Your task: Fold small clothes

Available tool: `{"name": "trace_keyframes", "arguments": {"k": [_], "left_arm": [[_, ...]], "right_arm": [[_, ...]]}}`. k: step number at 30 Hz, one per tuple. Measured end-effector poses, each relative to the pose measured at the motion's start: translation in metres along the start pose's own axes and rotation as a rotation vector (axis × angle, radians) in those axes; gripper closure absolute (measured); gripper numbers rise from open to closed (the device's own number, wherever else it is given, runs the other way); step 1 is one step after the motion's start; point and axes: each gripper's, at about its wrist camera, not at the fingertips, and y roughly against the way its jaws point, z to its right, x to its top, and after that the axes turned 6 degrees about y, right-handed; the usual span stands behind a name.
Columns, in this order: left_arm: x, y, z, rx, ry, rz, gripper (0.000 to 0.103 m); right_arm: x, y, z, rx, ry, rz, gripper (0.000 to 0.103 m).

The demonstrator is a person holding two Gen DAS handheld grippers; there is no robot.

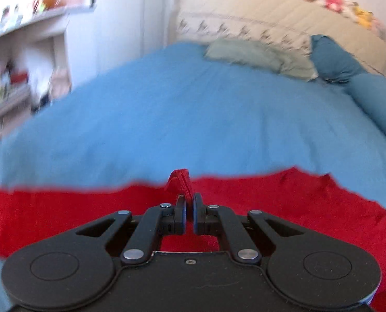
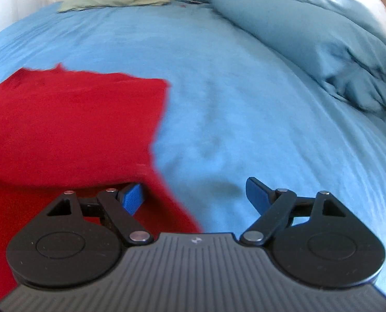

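A blue bed sheet [image 2: 245, 104] carries the red garment [image 2: 71, 130], lying mostly flat and barely folded. The left gripper [image 1: 189, 200] pinches a tuft of its edge; the right gripper [image 2: 197, 195] gapes empty over its side edge. Pillows [image 2: 297, 31] lie beyond.

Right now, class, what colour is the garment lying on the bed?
Red, plain; the garment shows best in the right wrist view.
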Motion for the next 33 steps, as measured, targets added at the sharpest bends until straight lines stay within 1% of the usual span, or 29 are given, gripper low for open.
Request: {"name": "trace_keyframes", "arguments": {"k": [1,3,4,7,8,9,10,11,13,14,15,16,17,18,20,22,24,26,28,29,30,31,33], "left_arm": [[-0.009,-0.006,-0.005,-0.004,0.013,-0.021,0.099],[-0.024,-0.013,-0.01,-0.006,0.022,-0.059,0.099],[-0.03,-0.015,-0.013,-0.006,0.024,-0.073,0.098],[-0.041,-0.018,-0.022,0.004,0.031,-0.111,0.097],[-0.042,-0.014,-0.028,0.008,0.036,-0.116,0.095],[-0.041,-0.009,-0.031,0.02,0.038,-0.118,0.089],[-0.04,-0.004,-0.035,0.034,0.032,-0.121,0.087],[-0.039,0.002,-0.036,0.049,0.022,-0.123,0.085],[-0.037,0.015,-0.039,0.085,-0.007,-0.119,0.085],[-0.037,0.021,-0.04,0.121,-0.027,-0.119,0.079],[-0.036,0.03,-0.043,0.16,-0.045,-0.115,0.064],[-0.035,0.038,-0.044,0.176,-0.051,-0.102,0.055],[-0.032,0.048,-0.044,0.162,-0.047,-0.074,0.043],[-0.028,0.053,-0.041,0.141,-0.047,-0.047,0.036],[-0.023,0.058,-0.031,0.104,-0.069,-0.017,0.031],[-0.018,0.047,-0.017,0.066,-0.088,-0.026,0.03],[-0.018,0.033,-0.005,0.03,-0.1,-0.046,0.03],[-0.018,0.019,0.007,0.007,-0.127,-0.059,0.03],[-0.019,0.004,0.015,-0.007,-0.149,-0.078,0.03],[-0.021,-0.001,0.017,-0.016,-0.156,-0.086,0.03],[-0.023,-0.006,0.017,-0.02,-0.164,-0.095,0.03],[-0.027,-0.009,0.017,-0.019,-0.173,-0.103,0.03],[-0.031,-0.014,0.014,-0.018,-0.18,-0.116,0.03]], "right_arm": [[0.0,-0.003,0.01,-0.011,-0.051,-0.012,0.0],[-0.003,-0.011,0.026,0.026,-0.147,-0.039,0.0],[-0.006,-0.011,0.03,0.034,-0.155,-0.044,0.0],[-0.008,-0.009,0.031,0.038,-0.108,-0.031,0.0],[-0.007,-0.009,0.031,0.042,-0.1,-0.032,0.0],[-0.006,-0.009,0.032,0.049,-0.091,-0.032,0.0],[-0.005,-0.009,0.032,0.056,-0.077,-0.032,0.0],[-0.004,-0.008,0.033,0.061,-0.061,-0.031,0.0],[-0.002,-0.001,0.03,0.055,0.011,-0.029,0.0],[-0.002,0.007,0.026,0.049,0.053,-0.022,0.0],[0.001,0.018,0.021,0.04,0.105,-0.011,0.0],[0.002,0.03,0.018,0.039,0.142,0.006,0.0],[0.006,0.042,0.015,0.058,0.167,0.036,0.0],[0.012,0.057,0.011,0.109,0.177,0.076,0.0],[0.024,0.073,-0.001,0.215,0.17,0.129,0.0],[0.035,0.073,-0.022,0.301,0.166,0.148,0.0],[0.041,0.058,-0.045,0.358,0.142,0.143,0.0],[0.039,0.037,-0.06,0.361,0.117,0.11,0.0],[0.032,0.011,-0.063,0.327,0.087,0.035,0.0],[0.026,-0.001,-0.057,0.303,0.059,-0.005,0.0],[0.018,-0.007,-0.049,0.306,0.016,-0.021,0.0],[0.013,-0.008,-0.038,0.335,-0.012,-0.003,0.0],[0.017,-0.002,-0.037,0.314,0.03,-0.009,0.0]]}}
